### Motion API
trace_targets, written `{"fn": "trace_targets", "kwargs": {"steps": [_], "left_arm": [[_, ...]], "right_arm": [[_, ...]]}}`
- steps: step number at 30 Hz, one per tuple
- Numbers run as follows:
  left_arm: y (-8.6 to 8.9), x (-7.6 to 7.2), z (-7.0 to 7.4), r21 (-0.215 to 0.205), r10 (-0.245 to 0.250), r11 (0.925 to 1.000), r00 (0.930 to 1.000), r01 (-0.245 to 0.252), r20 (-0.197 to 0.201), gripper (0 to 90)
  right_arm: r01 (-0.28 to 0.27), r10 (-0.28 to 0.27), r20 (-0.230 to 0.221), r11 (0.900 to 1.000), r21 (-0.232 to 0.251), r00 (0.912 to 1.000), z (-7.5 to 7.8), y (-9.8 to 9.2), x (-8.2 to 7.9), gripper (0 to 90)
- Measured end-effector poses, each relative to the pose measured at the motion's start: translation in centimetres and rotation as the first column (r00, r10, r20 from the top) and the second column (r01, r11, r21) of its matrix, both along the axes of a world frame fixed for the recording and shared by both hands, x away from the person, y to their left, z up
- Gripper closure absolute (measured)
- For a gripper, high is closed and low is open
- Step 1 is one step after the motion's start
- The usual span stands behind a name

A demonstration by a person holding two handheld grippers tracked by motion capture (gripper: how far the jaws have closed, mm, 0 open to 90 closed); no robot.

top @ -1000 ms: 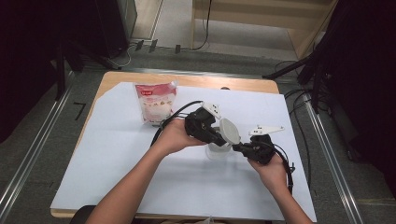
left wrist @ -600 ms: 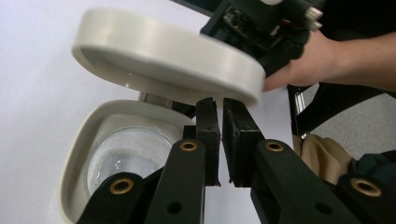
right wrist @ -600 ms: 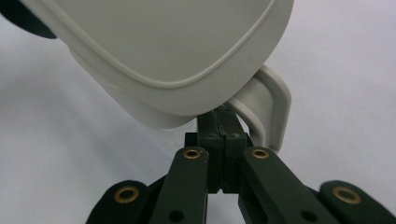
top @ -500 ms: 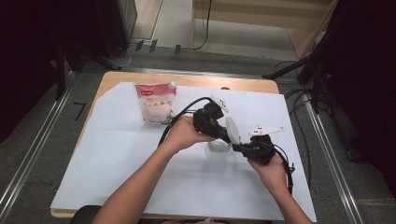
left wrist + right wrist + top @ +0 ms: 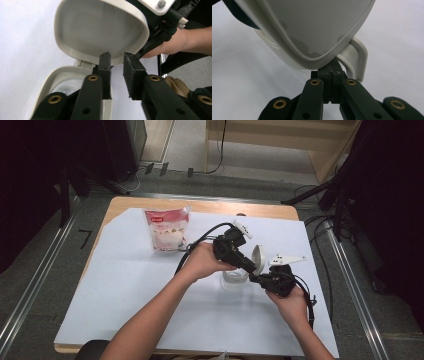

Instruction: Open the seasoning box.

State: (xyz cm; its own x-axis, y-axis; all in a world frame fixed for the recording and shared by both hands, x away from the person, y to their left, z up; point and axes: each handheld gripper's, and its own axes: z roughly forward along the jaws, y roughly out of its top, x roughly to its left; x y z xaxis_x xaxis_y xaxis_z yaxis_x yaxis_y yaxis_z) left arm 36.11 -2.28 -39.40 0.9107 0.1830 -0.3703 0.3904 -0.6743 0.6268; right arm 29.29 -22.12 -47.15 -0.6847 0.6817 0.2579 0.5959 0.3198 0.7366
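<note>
Centrally on the white tabletop (image 5: 125, 305) stands a small pale container (image 5: 234, 280) with a hinged lid (image 5: 258, 258), and both grippers meet at it. The lid is swung up and stands roughly upright above the container's mouth.

Seen along the left gripper (image 5: 116, 67), the lid's hollow underside (image 5: 100, 30) lies just beyond the fingers (image 5: 105, 72), its rim close to their tips, with the container's open mouth (image 5: 67, 85) below and to the left of them. These fingers stand apart with a clear gap between them and nothing clamped; they have just been opening, and the lid's rim sits ahead of the gap rather than pressed by the pads.

Seen along the right gripper (image 5: 332, 72), the fingers (image 5: 325, 82) are clenched tight, pad against pad as far as can be told. The lid's edge (image 5: 317, 57) sits right at their tips, and a pale loop-shaped handle or hinge piece (image 5: 359, 60) curves just to the right of them. Whether a thin tab is pinched between the pads cannot be told.

Well away from the left gripper's fingers, towards the far left of the tabletop, stands a red-and-white pouch (image 5: 167, 230) of white contents. It carries a small red label near its top, but the writing is too small to read.
</note>
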Motion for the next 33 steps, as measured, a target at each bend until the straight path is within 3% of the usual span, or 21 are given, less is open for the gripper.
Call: {"fn": "trace_targets", "kwargs": {"steps": [3,4,5,9,17,20,23,26,29,33], "left_arm": [[0.2,0.0,0.1,-0.005,0.011,0.9999,0.9999,-0.011,0.011,60.2],[0.3,0.0,0.2,-0.008,0.011,0.9999,0.9996,-0.011,0.026,60.2],[0.5,-0.1,0.3,-0.009,0.013,0.9999,0.9992,-0.012,0.039,48.4],[1.3,-0.1,0.5,-0.015,0.032,0.9994,0.9987,-0.031,0.040,41.7],[2.8,-0.2,1.0,0.009,0.057,0.9983,0.9958,-0.058,0.072,36.7],[3.6,-0.2,1.0,0.007,0.068,0.9976,0.9928,-0.069,0.098,36.7],[4.6,-0.2,0.7,-0.009,0.083,0.9966,0.9921,-0.082,0.095,37.3],[5.3,-0.4,0.3,0.008,0.099,0.9950,0.9902,-0.100,0.099,37.9],[6.0,-0.5,0.2,0.021,0.102,0.9942,0.9895,-0.105,0.103,38.0],[7.1,-0.8,0.1,0.012,0.118,0.9927,0.9878,-0.120,0.102,38.6]], "right_arm": [[-0.002,0.002,-0.002,1.000,-0.002,1.0000,0.0,-0.1,-0.1,90.0],[-0.002,0.002,-0.002,1.000,-0.002,1.0000,0.0,-0.1,-0.1,90.0],[0.001,-0.001,-0.001,1.000,0.000,1.0000,0.1,-0.2,-0.3,88.7],[0.005,-0.005,-0.020,1.000,-0.002,0.9998,0.1,-0.6,-0.6,83.4],[-0.004,0.004,-0.020,1.000,0.024,0.9998,0.6,-1.2,-1.6,71.2],[-0.008,0.008,-0.006,1.000,0.015,1.0000,0.6,-1.3,-2.1,65.4],[-0.012,0.012,0.014,1.000,0.006,0.9998,0.6,-1.2,-2.7,61.6],[-0.024,0.024,0.030,1.000,0.008,0.9993,0.5,-1.0,-3.2,57.6],[-0.033,0.033,0.022,0.999,0.019,0.9992,0.4,-0.8,-3.7,54.4],[-0.045,0.045,-0.031,0.999,0.016,0.9985,0.4,-0.3,-4.2,50.5]]}}
